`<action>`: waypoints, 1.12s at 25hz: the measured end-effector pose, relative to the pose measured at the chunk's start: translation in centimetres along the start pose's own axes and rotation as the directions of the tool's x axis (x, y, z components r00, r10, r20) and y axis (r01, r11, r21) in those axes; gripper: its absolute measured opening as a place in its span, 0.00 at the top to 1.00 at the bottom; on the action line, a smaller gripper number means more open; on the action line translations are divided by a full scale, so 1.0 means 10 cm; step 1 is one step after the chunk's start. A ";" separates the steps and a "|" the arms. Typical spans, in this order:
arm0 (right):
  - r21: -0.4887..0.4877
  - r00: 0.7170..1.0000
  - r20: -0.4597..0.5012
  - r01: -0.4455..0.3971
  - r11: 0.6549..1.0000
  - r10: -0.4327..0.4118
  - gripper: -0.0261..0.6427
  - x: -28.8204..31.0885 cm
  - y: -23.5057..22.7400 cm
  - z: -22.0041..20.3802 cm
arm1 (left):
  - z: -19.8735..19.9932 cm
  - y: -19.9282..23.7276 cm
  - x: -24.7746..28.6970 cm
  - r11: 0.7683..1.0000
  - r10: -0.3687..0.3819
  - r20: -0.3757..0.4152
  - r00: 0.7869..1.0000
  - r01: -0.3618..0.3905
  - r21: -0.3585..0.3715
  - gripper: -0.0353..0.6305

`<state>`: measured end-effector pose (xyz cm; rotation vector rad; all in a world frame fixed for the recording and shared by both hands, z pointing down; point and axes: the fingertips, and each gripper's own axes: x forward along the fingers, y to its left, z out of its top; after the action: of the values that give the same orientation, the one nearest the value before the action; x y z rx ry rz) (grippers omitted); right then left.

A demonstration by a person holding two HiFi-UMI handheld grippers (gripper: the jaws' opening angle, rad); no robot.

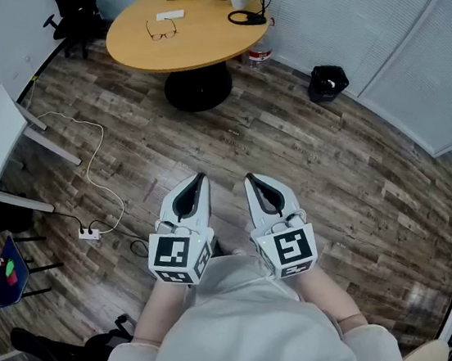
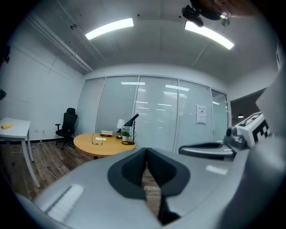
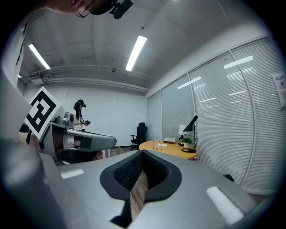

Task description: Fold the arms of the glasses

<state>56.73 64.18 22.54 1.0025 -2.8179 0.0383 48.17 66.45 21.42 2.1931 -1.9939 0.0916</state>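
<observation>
Held low over the floor, the left grey gripper (image 1: 200, 177) and the right grey gripper (image 1: 249, 178) are both closed on nothing — the thin-rimmed glasses (image 1: 161, 30) lie well apart on the round wooden table (image 1: 196, 46).

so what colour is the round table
The table has an orange-tan wood top on a black base; the head view shows it best.

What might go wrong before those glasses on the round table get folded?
The glasses lie far off on the round table; walking there, the person might snag the white cable trailing on the floor. Their frame looks thin: the left gripper and right gripper, jaws shut, could bend an arm or shove them.
</observation>
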 end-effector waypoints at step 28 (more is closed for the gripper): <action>0.074 0.999 -0.017 -0.041 0.996 0.043 0.96 1.25 -0.01 -0.03 | -0.09 1.07 0.65 0.998 0.060 -0.028 0.998 -0.059 0.018 0.94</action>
<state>47.26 56.24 24.73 0.9523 -2.8394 0.1573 38.24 59.29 24.32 2.1308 -2.0506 0.1484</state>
